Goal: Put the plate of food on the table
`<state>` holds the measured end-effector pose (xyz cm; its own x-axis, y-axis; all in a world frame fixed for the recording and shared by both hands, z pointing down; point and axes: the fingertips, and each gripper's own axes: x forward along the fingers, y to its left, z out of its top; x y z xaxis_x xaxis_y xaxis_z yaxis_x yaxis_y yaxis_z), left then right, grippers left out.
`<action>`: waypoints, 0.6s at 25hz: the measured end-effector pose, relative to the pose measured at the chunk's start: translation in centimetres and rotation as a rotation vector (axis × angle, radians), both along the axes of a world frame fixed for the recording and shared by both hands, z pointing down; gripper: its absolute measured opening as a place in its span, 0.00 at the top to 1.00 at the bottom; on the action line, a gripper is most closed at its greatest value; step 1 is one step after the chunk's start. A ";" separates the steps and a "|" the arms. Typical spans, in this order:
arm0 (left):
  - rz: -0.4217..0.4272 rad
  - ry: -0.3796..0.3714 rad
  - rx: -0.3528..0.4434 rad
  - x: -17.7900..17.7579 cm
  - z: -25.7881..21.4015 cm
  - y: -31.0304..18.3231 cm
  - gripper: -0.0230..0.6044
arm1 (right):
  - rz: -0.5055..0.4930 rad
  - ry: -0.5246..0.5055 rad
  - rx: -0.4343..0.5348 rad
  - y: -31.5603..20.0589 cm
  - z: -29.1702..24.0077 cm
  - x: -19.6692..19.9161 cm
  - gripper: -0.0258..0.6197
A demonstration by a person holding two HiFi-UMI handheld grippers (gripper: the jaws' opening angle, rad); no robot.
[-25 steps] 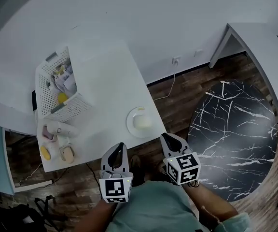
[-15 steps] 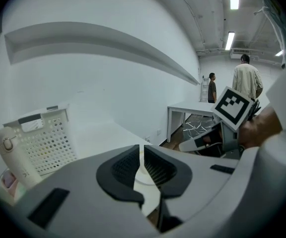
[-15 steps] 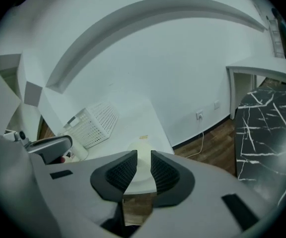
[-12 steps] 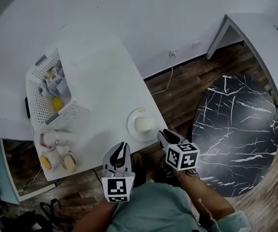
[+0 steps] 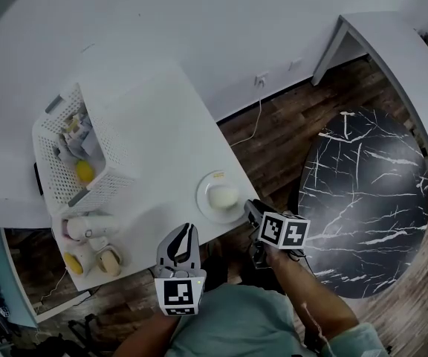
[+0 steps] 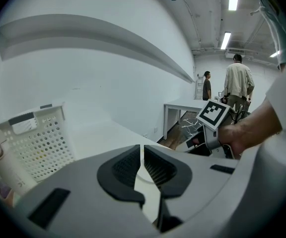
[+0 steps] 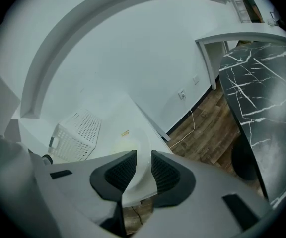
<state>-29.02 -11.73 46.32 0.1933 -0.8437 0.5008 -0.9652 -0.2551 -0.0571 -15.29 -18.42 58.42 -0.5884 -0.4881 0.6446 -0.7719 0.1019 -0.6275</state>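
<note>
A white plate (image 5: 210, 183) with a pale round piece of food (image 5: 223, 197) sits at the near right edge of the white table (image 5: 154, 132). My right gripper (image 5: 250, 205) is at the plate's near rim. In the right gripper view the plate (image 7: 142, 138) runs between the pads, and that gripper (image 7: 142, 155) is shut on its rim. My left gripper (image 5: 186, 229) hovers over the table's near edge, left of the plate. Its jaws (image 6: 142, 150) have just eased apart to a thin slit, with nothing between them.
A white perforated basket (image 5: 69, 158) with several items stands at the table's left. A bottle (image 5: 88, 227) and small yellow things (image 5: 73, 262) lie near it. A black marble round table (image 5: 362, 199) stands on the wooden floor to the right. Two people (image 6: 237, 83) stand far off.
My right gripper has rolled, sunk and closed in on the plate's near rim. The left gripper has dropped a little toward the table edge.
</note>
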 end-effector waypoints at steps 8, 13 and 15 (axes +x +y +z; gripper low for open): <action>0.012 0.001 0.001 -0.5 -0.1 -0.4 0.93 | 0.054 -0.069 -0.083 0.2 1.0 -0.4 0.84; 0.012 0.005 -0.002 -0.8 0.0 -0.7 0.93 | 0.075 -0.092 -0.128 0.2 1.6 -0.7 0.84; 0.012 0.006 -0.003 -0.9 0.0 -0.7 0.93 | 0.086 -0.107 -0.142 0.2 1.8 -0.8 0.84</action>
